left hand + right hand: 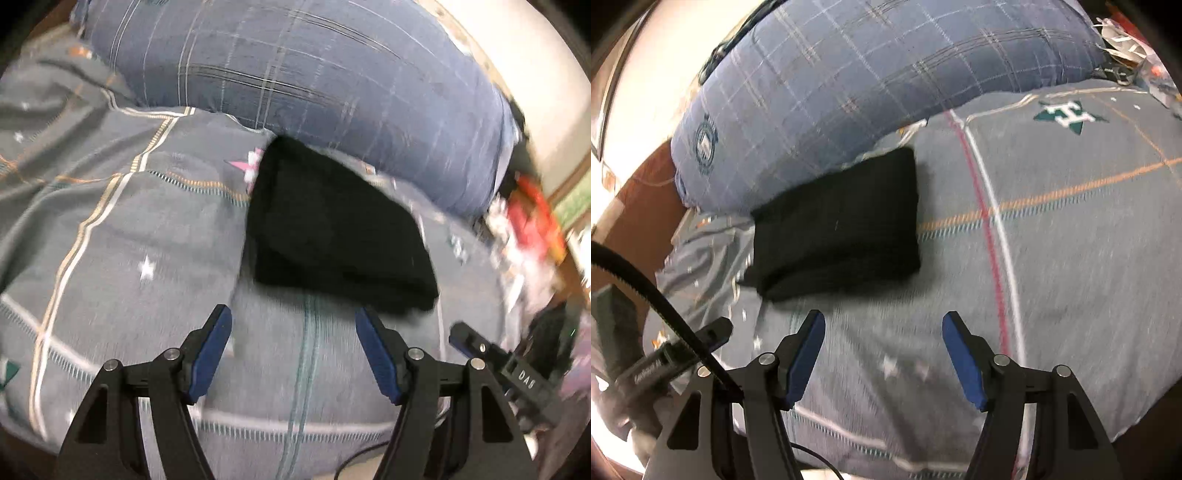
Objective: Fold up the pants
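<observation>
Now the black pants (838, 225) lie folded compact; both grippers gape, empty.

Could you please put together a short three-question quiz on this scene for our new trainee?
1. True or false: the black pants lie folded into a compact block on the grey bedsheet.
2. What does the left gripper hold? A) the pants B) the sheet C) nothing
3. Fill in: the far edge of the pants lies next to the blue plaid ____.

Key: 1 true. 2 C; the right gripper is open and empty too. 3 quilt.
</observation>
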